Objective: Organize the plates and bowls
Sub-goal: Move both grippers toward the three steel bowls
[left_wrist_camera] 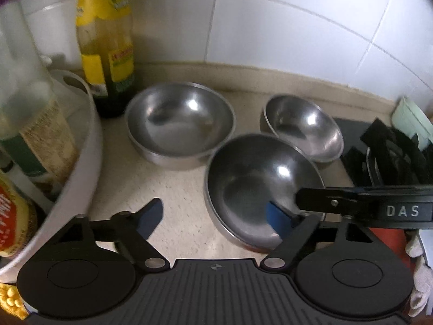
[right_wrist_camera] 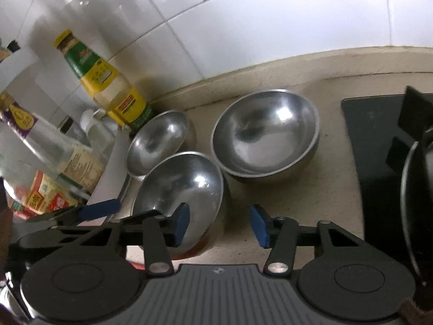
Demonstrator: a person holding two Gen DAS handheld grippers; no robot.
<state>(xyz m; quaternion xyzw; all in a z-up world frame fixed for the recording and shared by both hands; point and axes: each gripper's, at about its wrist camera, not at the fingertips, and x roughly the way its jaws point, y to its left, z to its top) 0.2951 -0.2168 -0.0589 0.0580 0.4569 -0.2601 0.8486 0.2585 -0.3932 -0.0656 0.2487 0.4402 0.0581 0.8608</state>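
Three steel bowls sit on the beige counter. In the left wrist view they are a left bowl (left_wrist_camera: 180, 124), a near bowl (left_wrist_camera: 259, 187) and a small right bowl (left_wrist_camera: 304, 127). My left gripper (left_wrist_camera: 216, 216) is open, its right finger inside the near bowl and its left finger outside it over the counter. My right gripper (right_wrist_camera: 219, 223) is open, with its left finger inside the near bowl (right_wrist_camera: 184, 184) and its right finger outside the rim. The right view also shows the far left bowl (right_wrist_camera: 159, 140) and the big right bowl (right_wrist_camera: 265, 132).
A white tub (left_wrist_camera: 81, 146) of bottles and a yellow-labelled sauce bottle (left_wrist_camera: 105, 40) stand at the left. A black stove (right_wrist_camera: 379, 140) with a pan (right_wrist_camera: 414, 203) is at the right. White tiled wall behind.
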